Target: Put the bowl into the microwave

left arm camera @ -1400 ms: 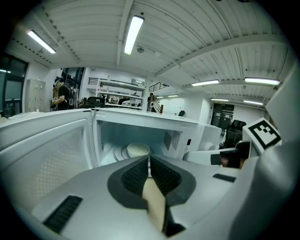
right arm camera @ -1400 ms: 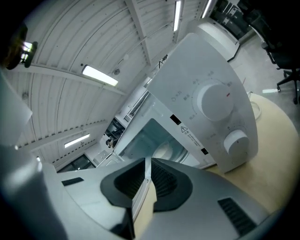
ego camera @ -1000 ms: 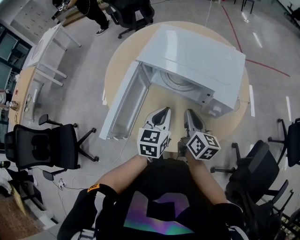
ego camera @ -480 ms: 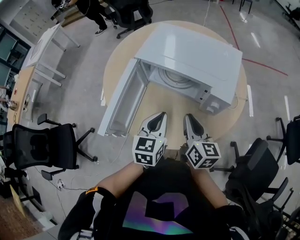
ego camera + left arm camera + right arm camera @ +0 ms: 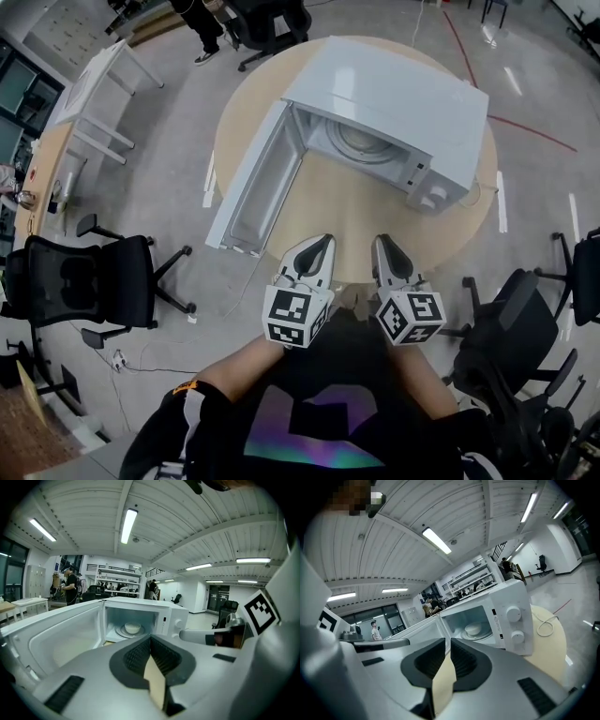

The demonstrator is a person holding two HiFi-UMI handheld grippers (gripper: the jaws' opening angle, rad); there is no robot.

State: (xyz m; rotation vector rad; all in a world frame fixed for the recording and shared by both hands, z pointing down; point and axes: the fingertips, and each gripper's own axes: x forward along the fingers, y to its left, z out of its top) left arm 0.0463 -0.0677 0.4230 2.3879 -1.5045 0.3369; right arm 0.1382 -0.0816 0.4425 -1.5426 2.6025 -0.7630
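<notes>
A white microwave [image 5: 403,103] stands on the round wooden table [image 5: 356,225], its door [image 5: 253,187] swung wide open to the left. A pale bowl [image 5: 132,628] sits on the glass turntable inside the cavity; it also shows in the right gripper view, bowl [image 5: 473,629]. My left gripper [image 5: 324,241] and right gripper [image 5: 380,241] hover side by side at the table's near edge, well short of the microwave. Both are shut with nothing between the jaws. In their own views, left gripper [image 5: 151,639] and right gripper [image 5: 449,641] point toward the open cavity.
A black office chair [image 5: 75,291] stands left of the table and another chair [image 5: 525,319] at the right. A white desk [image 5: 94,75] is at the far left. A power cord [image 5: 543,625] lies coiled on the table beside the microwave.
Both grippers have drawn back from over the table toward its near edge, away from the microwave. They stay shut and empty. The door stays open.
</notes>
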